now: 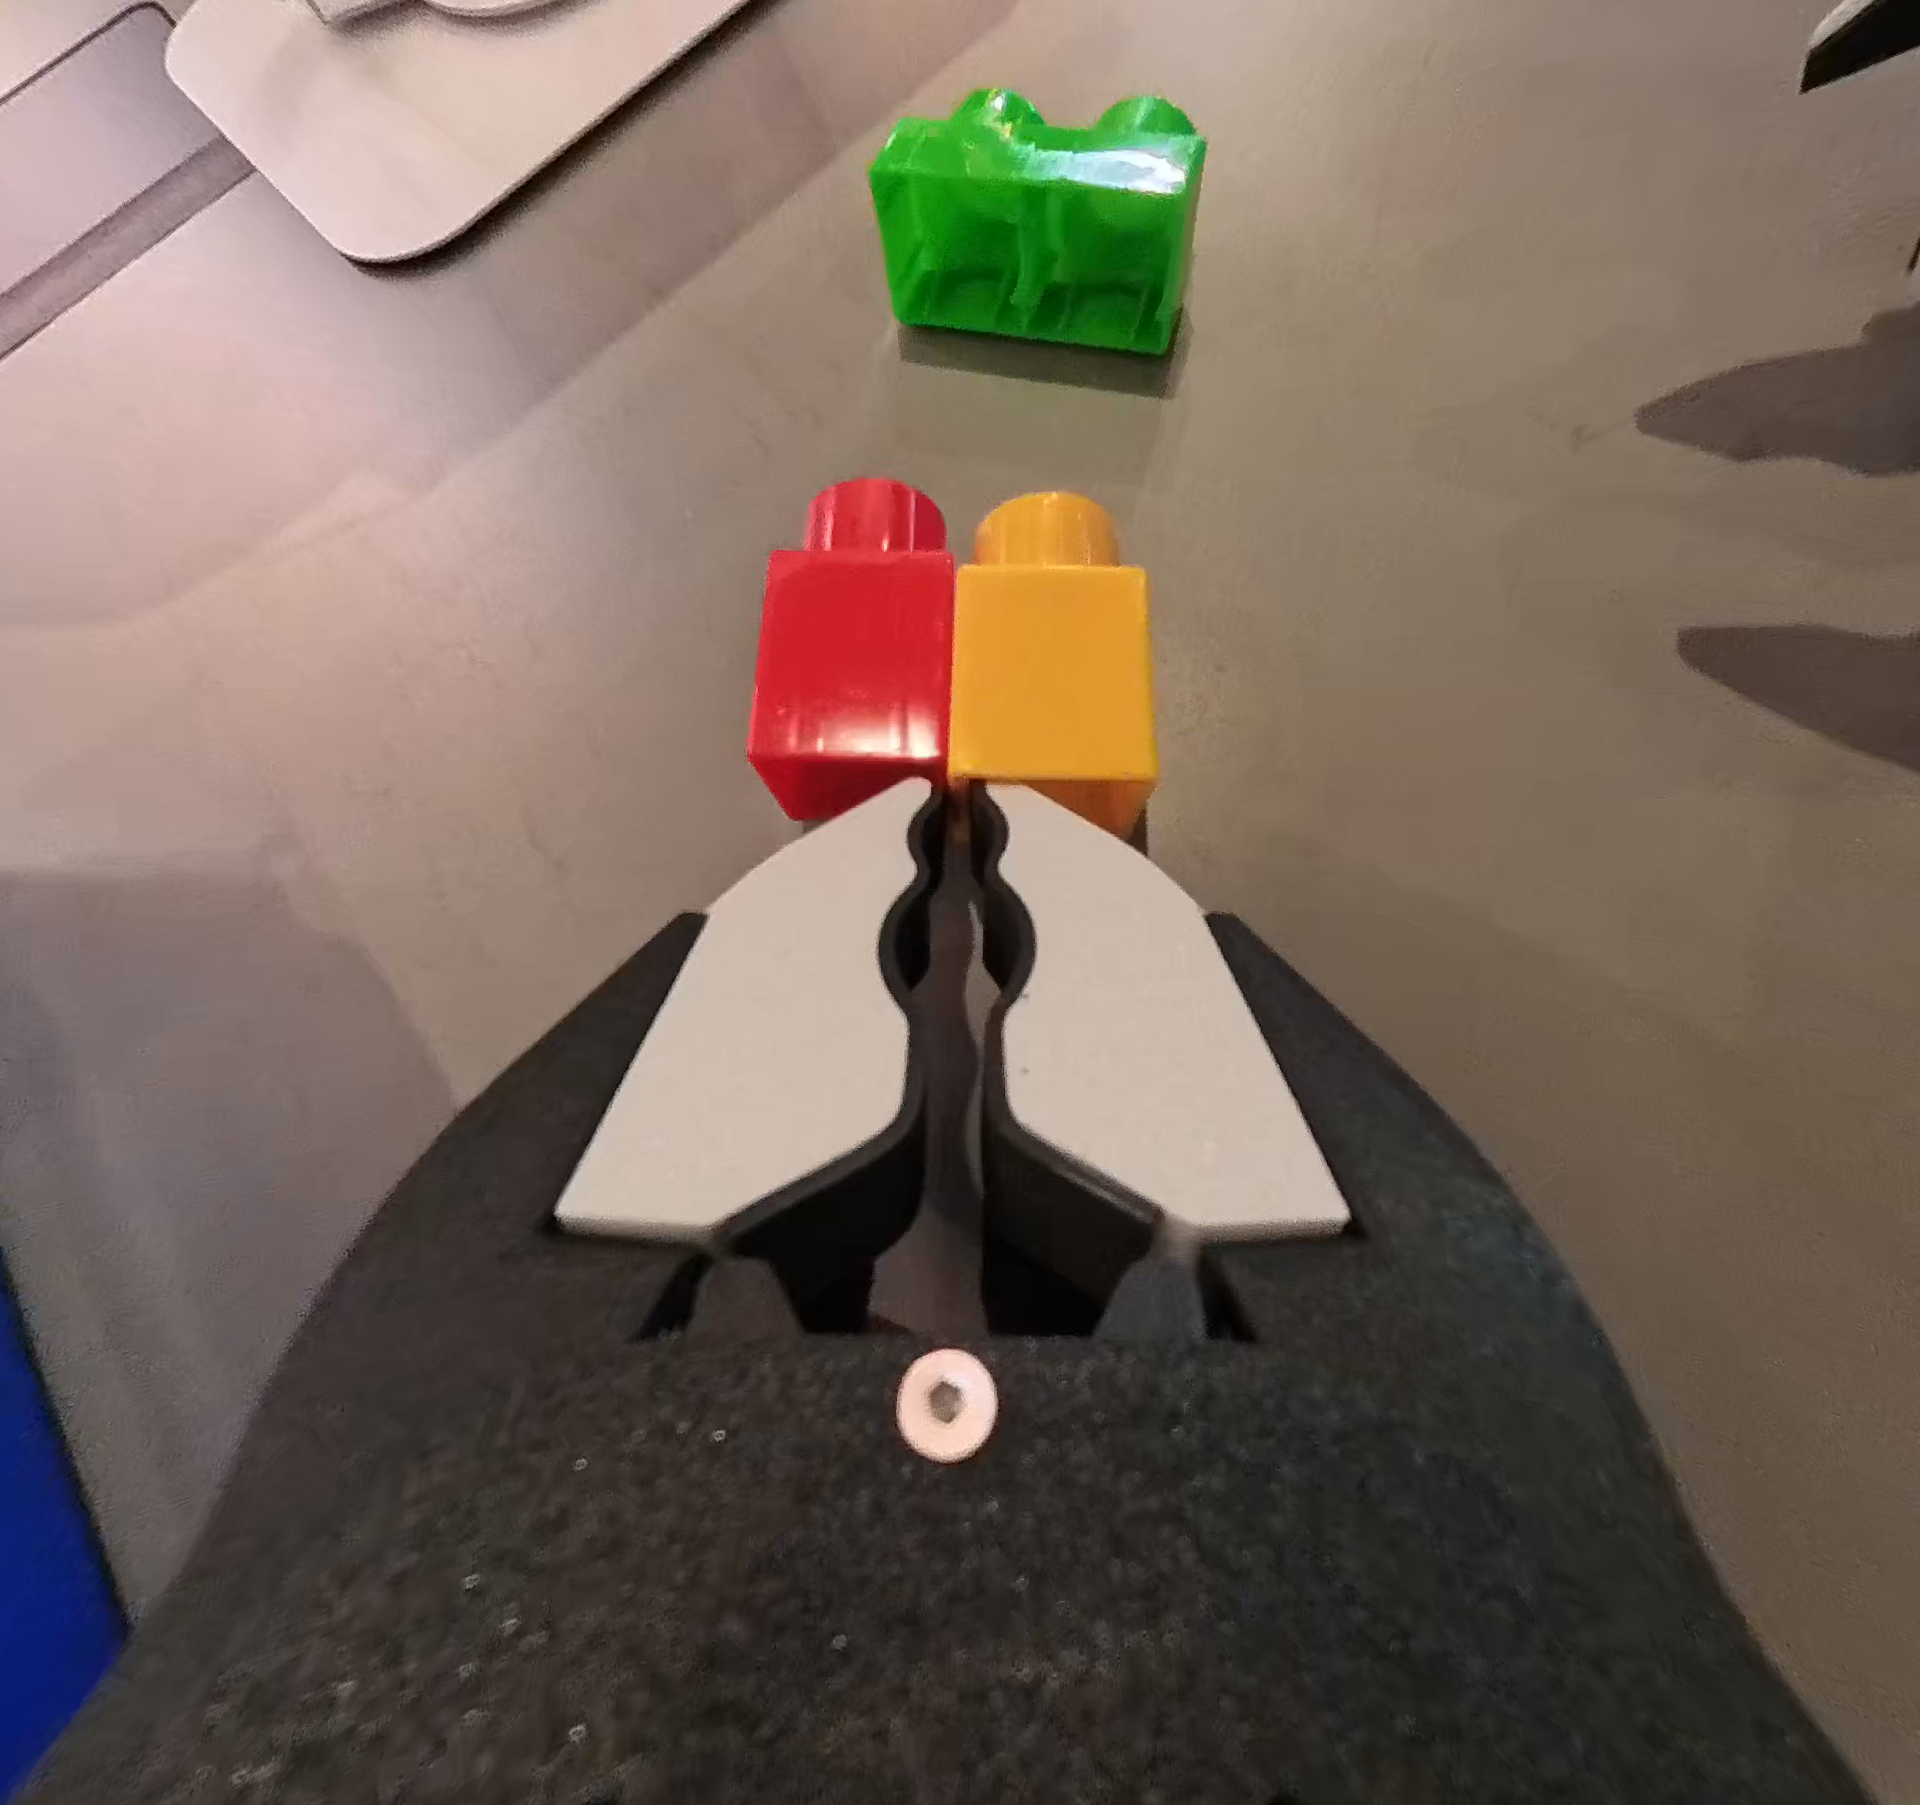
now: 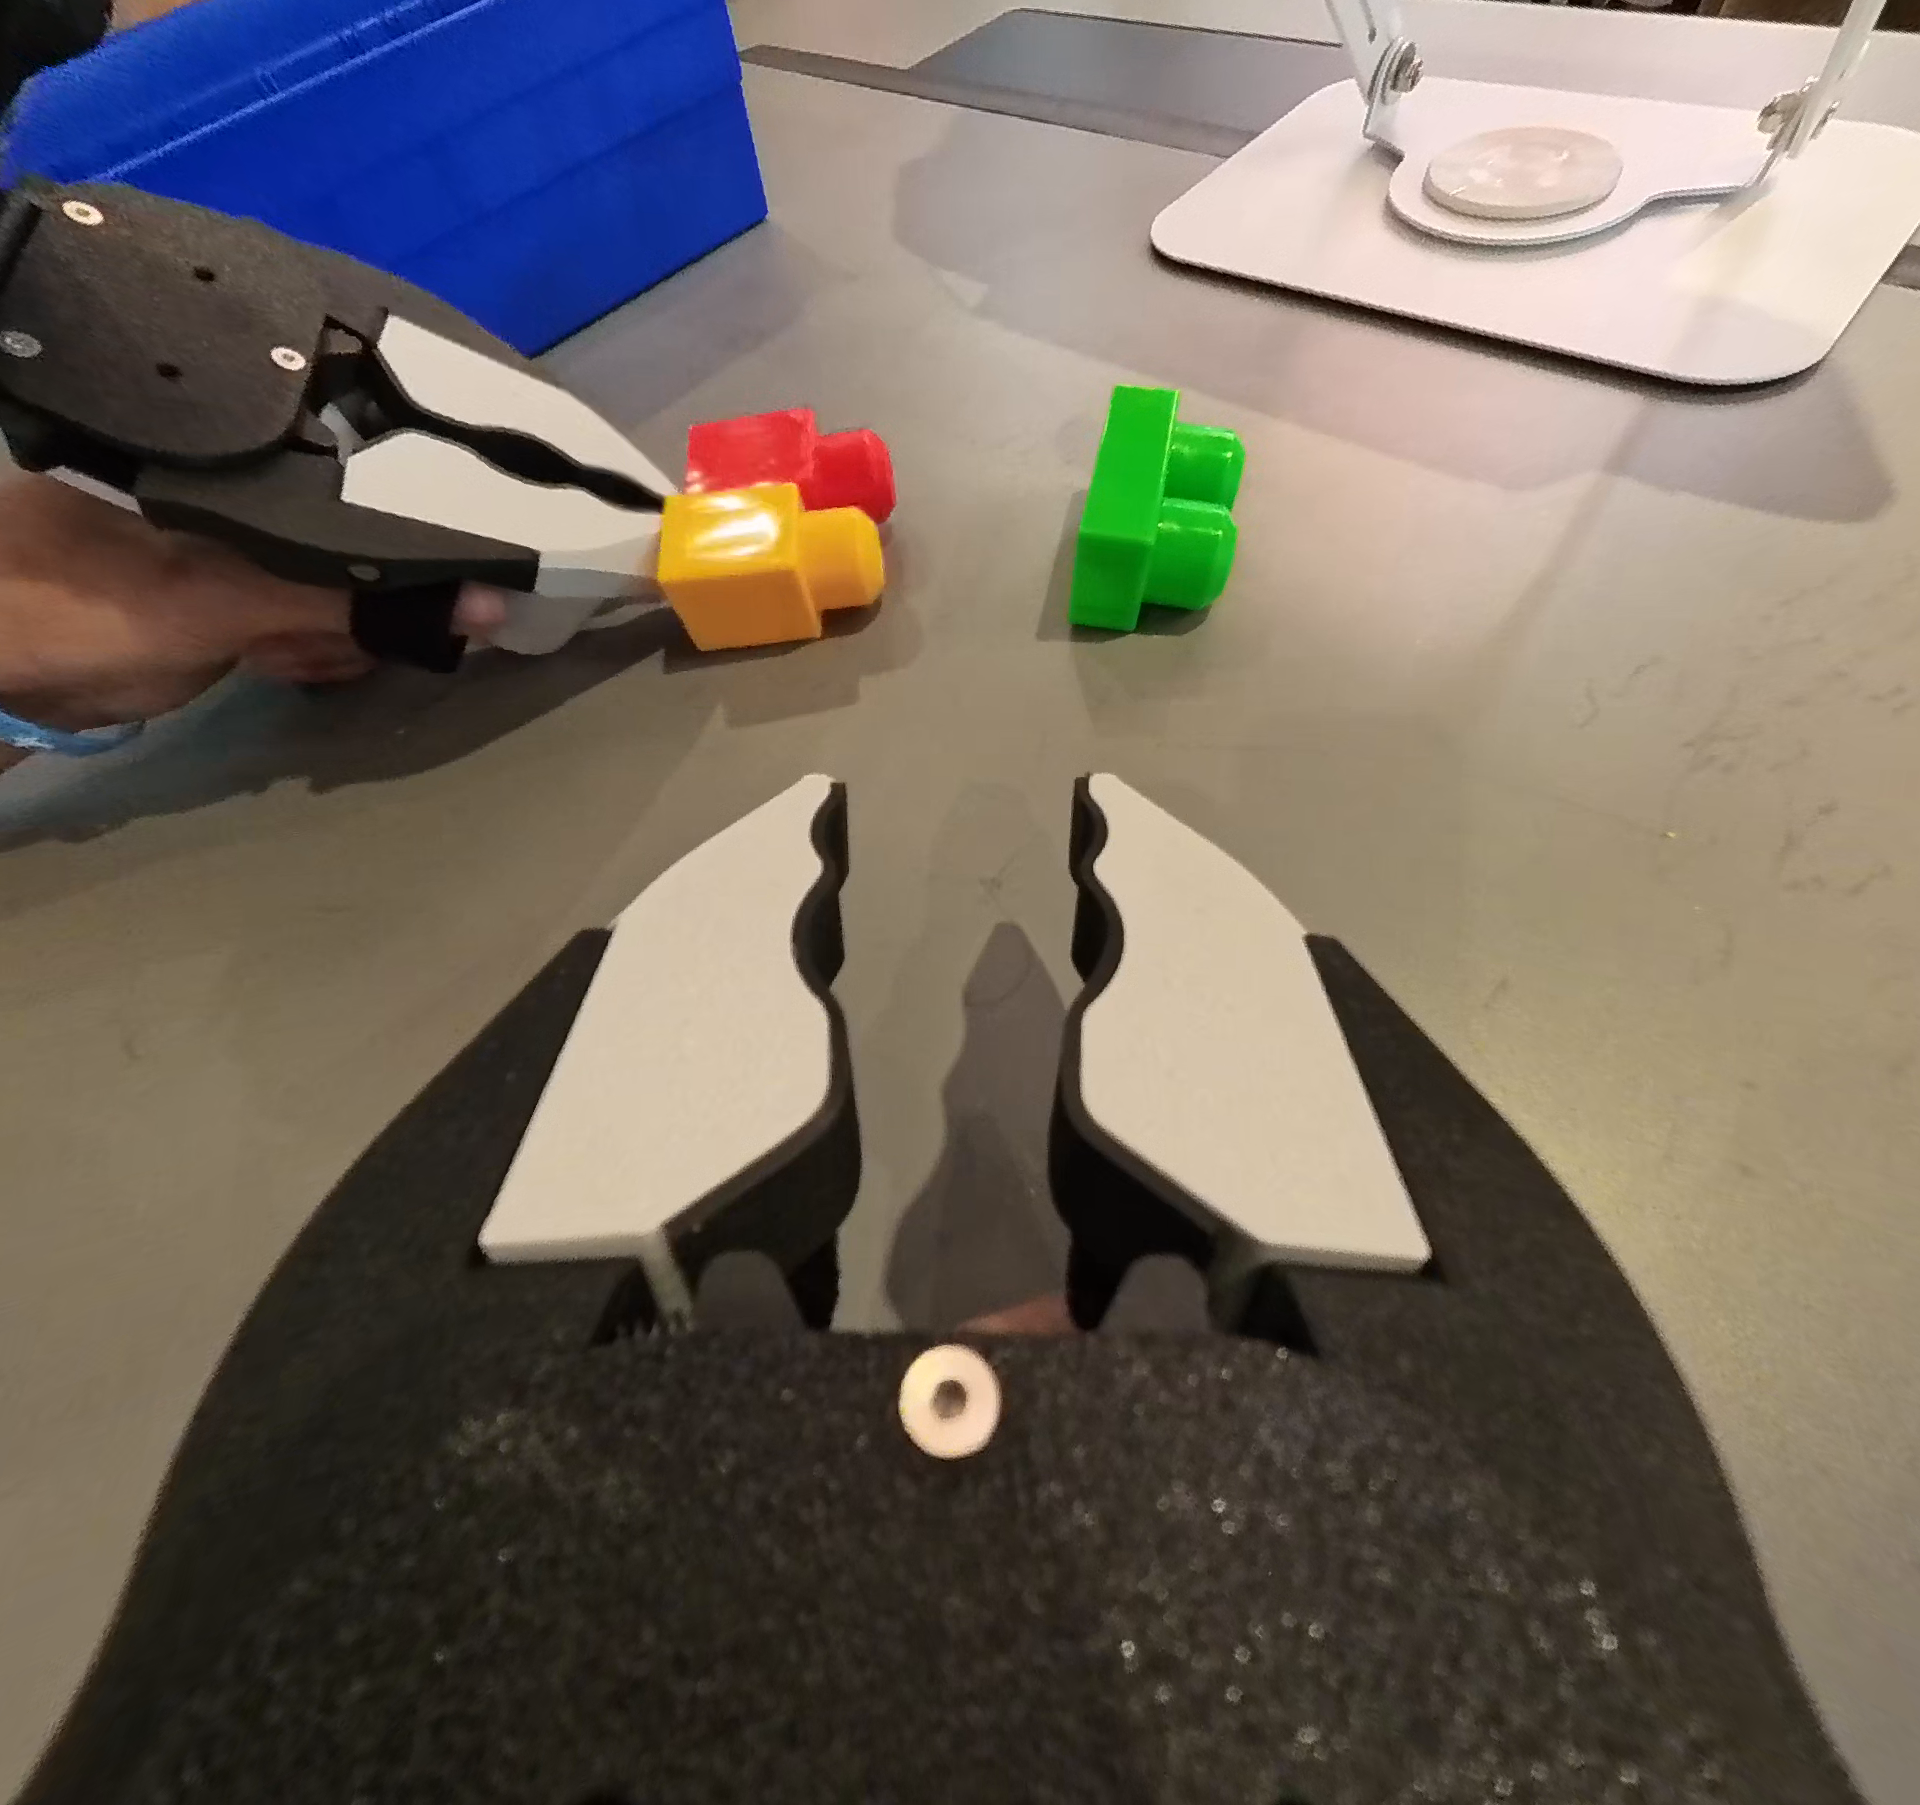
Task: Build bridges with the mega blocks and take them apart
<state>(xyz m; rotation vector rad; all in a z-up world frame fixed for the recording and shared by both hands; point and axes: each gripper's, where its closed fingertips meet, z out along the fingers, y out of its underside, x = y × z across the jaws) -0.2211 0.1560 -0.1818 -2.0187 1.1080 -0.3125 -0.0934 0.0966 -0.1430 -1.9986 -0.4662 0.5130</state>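
Observation:
A red one-stud block (image 1: 852, 664) and a yellow one-stud block (image 1: 1049, 669) sit side by side, studs pointing away from my left gripper (image 1: 956, 799). The gripper is shut, with its tips at the seam where the two block bases meet, seemingly pinching their adjoining walls. In the right wrist view the left gripper (image 2: 660, 508) holds the yellow block (image 2: 748, 560) and red block (image 2: 779, 462) on their sides at the table. A green two-stud block (image 2: 1143, 508) lies on its side farther right; it also shows in the left wrist view (image 1: 1039, 228). My right gripper (image 2: 956, 789) is open and empty over the table.
A blue bin (image 2: 416, 93) stands at the back left. A white stand base (image 2: 1558, 228) with metal legs stands at the back right and also shows in the left wrist view (image 1: 343, 124). A person's hand (image 2: 156, 612) holds the left gripper. The table (image 2: 1455, 820) is grey.

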